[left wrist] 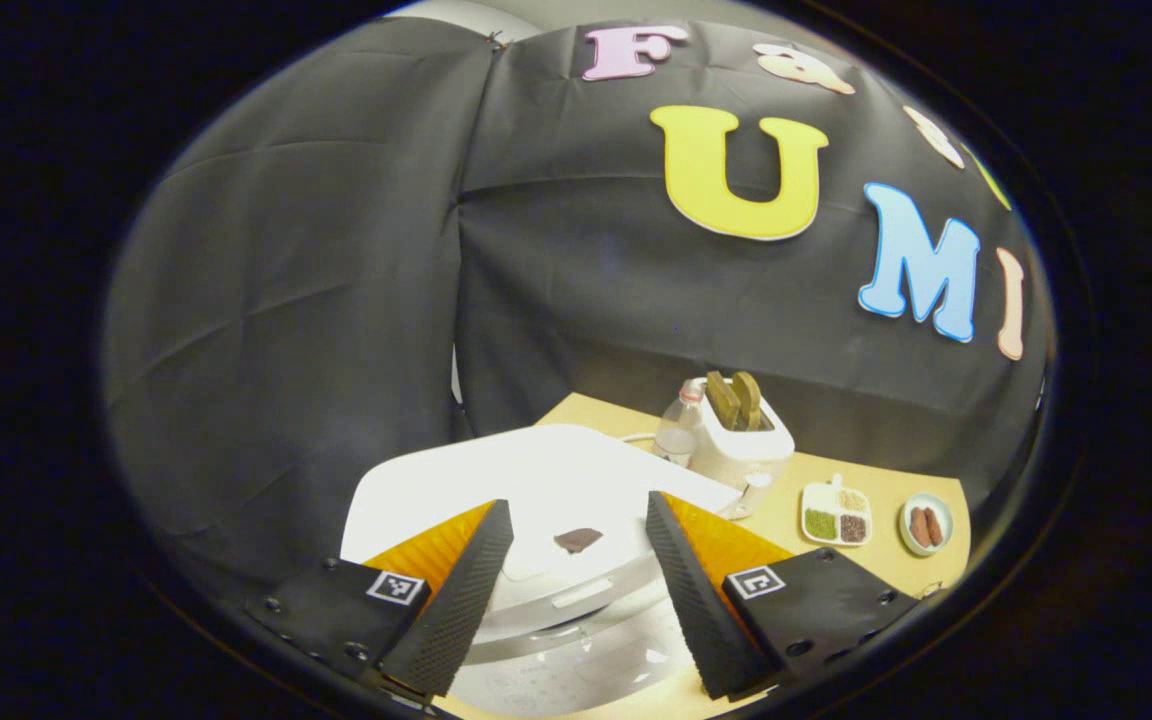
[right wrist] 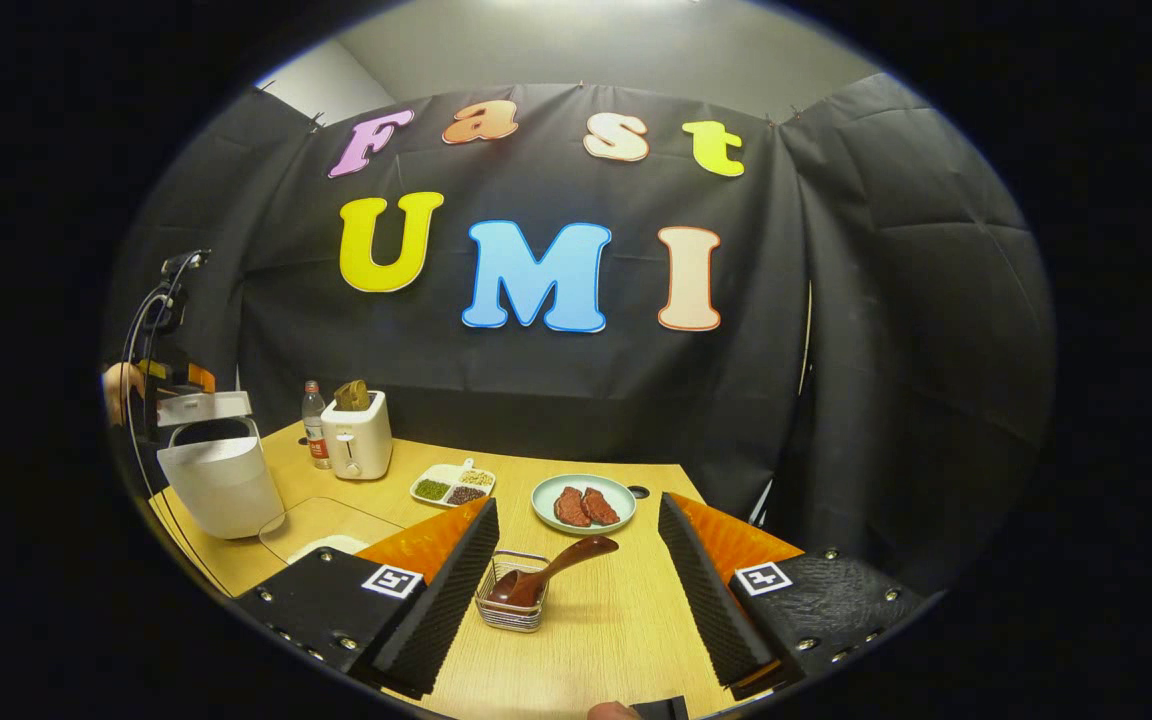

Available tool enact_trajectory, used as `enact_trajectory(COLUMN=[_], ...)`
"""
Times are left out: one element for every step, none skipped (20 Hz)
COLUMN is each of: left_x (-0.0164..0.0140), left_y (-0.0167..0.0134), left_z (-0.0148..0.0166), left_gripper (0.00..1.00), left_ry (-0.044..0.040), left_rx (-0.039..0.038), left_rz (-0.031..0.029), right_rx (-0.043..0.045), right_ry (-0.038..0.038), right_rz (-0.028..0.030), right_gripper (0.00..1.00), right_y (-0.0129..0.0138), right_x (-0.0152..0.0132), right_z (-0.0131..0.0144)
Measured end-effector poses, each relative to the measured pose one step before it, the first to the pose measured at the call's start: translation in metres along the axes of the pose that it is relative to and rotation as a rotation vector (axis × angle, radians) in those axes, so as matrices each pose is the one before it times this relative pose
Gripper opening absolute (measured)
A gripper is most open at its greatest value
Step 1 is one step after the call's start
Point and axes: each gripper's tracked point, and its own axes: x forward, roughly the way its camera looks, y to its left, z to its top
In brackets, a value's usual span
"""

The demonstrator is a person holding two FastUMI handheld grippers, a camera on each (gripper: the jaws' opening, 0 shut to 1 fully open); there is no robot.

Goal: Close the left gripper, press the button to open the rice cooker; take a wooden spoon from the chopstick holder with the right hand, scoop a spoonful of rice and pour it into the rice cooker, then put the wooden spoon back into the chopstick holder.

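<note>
The white rice cooker lies right under my left gripper, whose fingers stand wide apart over its lid; a small dark patch on the lid shows between them. In the right gripper view the rice cooker stands at the table's far left, its lid raised over a dark gap, with the left gripper and a hand above it. A brown wooden spoon leans in a small wire chopstick holder just ahead of my open right gripper.
On the wooden table stand a white toaster with bread, a bottle, a divided dish of grains and a plate with two pieces of meat. A clear mat lies beside the cooker.
</note>
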Motion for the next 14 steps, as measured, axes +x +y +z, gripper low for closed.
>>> enact_trajectory(left_x=[0.00032, 0.00240, 0.00173, 0.00088, 0.00166, 0.00155, 0.00062, 0.00106, 0.00095, 0.00061, 0.00140, 0.00145, -0.00214, 0.00304], left_y=[-0.00031, -0.00104, -0.00120, -0.00200, -0.00140, -0.00046, -0.00044, -0.00059, -0.00050, 0.00047, 0.00030, -0.00094, -0.00026, -0.00023], left_z=[-0.00727, -0.00566, -0.00561, -0.00634, -0.00499, -0.00471, -0.00432, -0.00244, -0.00182, -0.00514, -0.00130, -0.00692, -0.00094, 0.00060], left_gripper=[0.94, 0.94, 0.95, 0.95, 0.95, 0.95, 0.95, 0.95, 0.95, 0.95, 0.95, 0.95, 0.96, 0.98], left_ry=[0.01010, 0.00900, 0.01068, 0.01037, 0.00621, 0.00501, 0.00605, -0.00033, -0.00020, 0.00435, -0.00335, 0.02459, -0.00835, -0.01281], left_rx=[0.01054, 0.00842, 0.00696, 0.00978, 0.00939, 0.01009, 0.00629, 0.00049, 0.00603, 0.00543, 0.00394, 0.00197, 0.00270, -0.00417], left_rz=[0.00153, 0.00078, 0.00197, 0.00179, 0.00225, 0.00243, 0.00317, 0.00224, 0.00113, 0.00120, 0.00186, -0.00430, -0.00202, -0.00258], right_rx=[-0.00172, -0.00053, -0.00023, -0.00010, -0.00109, -0.00093, -0.00153, -0.00148, 0.00035, 0.00172, 0.00056, -0.00135, -0.00114, 0.00110], right_ry=[0.00124, 0.00039, 0.00103, 0.00278, 0.00309, 0.00090, 0.00097, 0.00146, -0.00051, -0.00104, -0.00202, -0.00120, -0.00152, -0.00074], right_rz=[0.00250, 0.00267, 0.00263, 0.00200, 0.00213, 0.00096, -0.00042, -0.00089, -0.00103, 0.00015, -0.00135, -0.00106, -0.00087, 0.00020], right_gripper=[0.98, 0.98, 0.98, 0.98, 0.98, 0.98, 0.98, 0.98, 0.98, 0.98, 0.98, 0.98, 0.98, 0.98], right_y=[0.00042, 0.00028, 0.00061, 0.00085, 0.00068, 0.00032, 0.00004, 0.00004, 0.00024, 0.00049, 0.00057, 0.00026, 0.00125, 0.00149], right_x=[-0.00149, 0.00017, 0.00016, -0.00005, 0.00006, 0.00029, 0.00006, 0.00001, 0.00017, -0.00070, 0.00040, 0.00173, 0.00043, -0.00021], right_z=[-0.00044, -0.00067, -0.00073, -0.00110, -0.00110, -0.00083, 0.00027, -0.00031, 0.00039, 0.00101, 0.00082, 0.00062, 0.00050, 0.00068])
